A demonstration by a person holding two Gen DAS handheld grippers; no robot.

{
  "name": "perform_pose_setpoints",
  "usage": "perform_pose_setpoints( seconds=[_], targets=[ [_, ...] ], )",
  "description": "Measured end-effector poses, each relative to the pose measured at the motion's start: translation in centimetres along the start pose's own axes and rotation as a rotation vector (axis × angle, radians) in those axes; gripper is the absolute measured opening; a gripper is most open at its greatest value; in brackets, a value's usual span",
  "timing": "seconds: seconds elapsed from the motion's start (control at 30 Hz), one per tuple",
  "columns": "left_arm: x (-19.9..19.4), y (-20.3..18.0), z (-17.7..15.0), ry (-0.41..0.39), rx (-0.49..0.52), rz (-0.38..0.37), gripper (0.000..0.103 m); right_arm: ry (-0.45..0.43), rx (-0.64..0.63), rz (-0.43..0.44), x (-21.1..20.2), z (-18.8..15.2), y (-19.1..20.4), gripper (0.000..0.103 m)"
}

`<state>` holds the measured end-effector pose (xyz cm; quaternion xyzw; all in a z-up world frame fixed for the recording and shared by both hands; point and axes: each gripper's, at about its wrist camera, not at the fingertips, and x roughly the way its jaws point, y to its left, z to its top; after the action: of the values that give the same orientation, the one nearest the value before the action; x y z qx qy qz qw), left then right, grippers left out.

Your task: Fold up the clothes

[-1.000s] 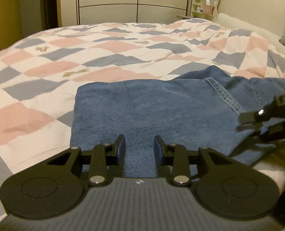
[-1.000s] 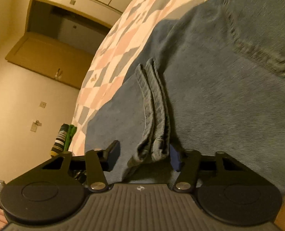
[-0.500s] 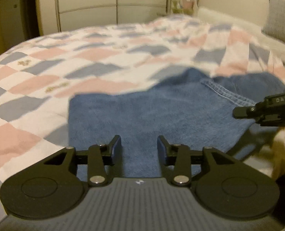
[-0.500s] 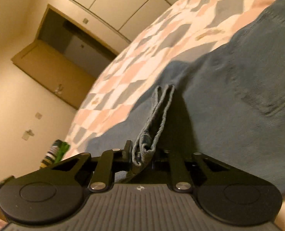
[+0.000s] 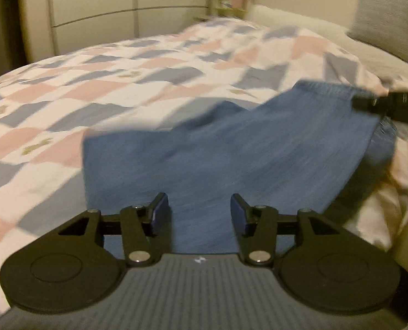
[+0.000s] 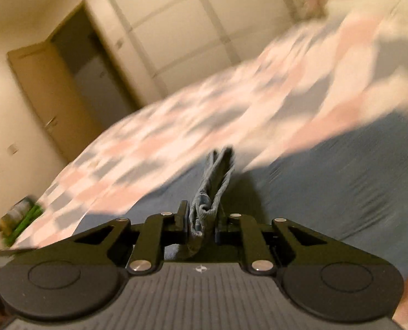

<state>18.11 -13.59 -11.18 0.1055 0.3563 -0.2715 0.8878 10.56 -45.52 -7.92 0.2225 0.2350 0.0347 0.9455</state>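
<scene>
Black plastic fingers of the right gripper (image 6: 202, 227) are clamped on a bunched double hem of the blue jeans (image 6: 341, 192), the thick seam standing up between the pads and running away from the camera. From that pinch the denim falls away to both sides, wider to the right. In the left wrist view the same gripper (image 5: 391, 103) enters from the right edge, holding one end of the jeans (image 5: 231, 151) raised off the bed while the rest of the cloth slopes down toward the lower left.

Nearer the camera, the left gripper (image 5: 199, 213) hangs with its blue-padded fingers spread wide and nothing between them, just above the near part of the denim.

Under the jeans lies a quilt (image 5: 107, 96) patterned in pink, grey-blue and white patches. Beyond it stand pale wardrobe doors (image 5: 148, 8), and a grey pillow (image 5: 388, 16) sits at the upper right. Both views are blurred.
</scene>
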Motion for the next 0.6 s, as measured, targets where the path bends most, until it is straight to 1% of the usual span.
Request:
perform_pose_setpoints(
  seconds=[0.03,0.13,0.2,0.27,0.3,0.33,0.4,0.47,0.5,0.53,0.57,0.6],
  targets=[
    [0.2,-0.6,0.2,0.001,0.013,-0.009,0.045,-0.032,0.017,-0.045,-1.1,0.6,-1.6,0.015],
    [1.0,-2.5,0.6,0.002,0.052,-0.038,0.044,-0.028,0.112,-0.173,-3.0,0.9,-7.3,0.016],
    [1.4,-3.7,1.0,0.004,0.079,-0.057,0.044,0.021,0.218,-0.176,-2.3,-0.3,-10.5,0.015],
    [1.9,-4.9,1.3,0.005,0.105,-0.076,0.044,0.027,0.242,-0.174,-1.8,-1.3,-11.4,0.015],
    [2.1,-5.4,1.5,0.004,0.115,-0.084,0.044,0.01,0.24,-0.166,-1.9,-1.2,-11.2,0.015],
    [1.9,-5.2,1.7,-0.004,0.104,-0.083,0.044,-0.013,0.236,-0.156,-2.2,-1.0,-10.9,0.015],
    [1.4,-4.8,2.2,-0.029,0.078,-0.081,0.044,-0.072,0.196,-0.135,-3.0,0.4,-10.0,0.015],
    [1.5,-4.8,2.4,-0.033,0.067,-0.079,0.044,-0.156,0.11,-0.16,-4.5,1.8,-8.9,0.015],
    [1.8,-4.9,2.4,-0.029,0.067,-0.078,0.044,-0.196,0.083,-0.183,-5.0,2.3,-8.4,0.015],
    [2.2,-5.0,2.4,-0.022,0.068,-0.077,0.044,-0.219,0.085,-0.202,-5.8,2.6,-8.8,0.015],
    [2.9,-5.3,2.1,-0.005,0.076,-0.075,0.044,-0.208,0.105,-0.207,-5.9,2.7,-9.6,0.015],
    [3.7,-5.5,1.8,0.011,0.084,-0.071,0.044,-0.167,0.135,-0.215,-5.4,2.4,-10.6,0.015]
  ],
)
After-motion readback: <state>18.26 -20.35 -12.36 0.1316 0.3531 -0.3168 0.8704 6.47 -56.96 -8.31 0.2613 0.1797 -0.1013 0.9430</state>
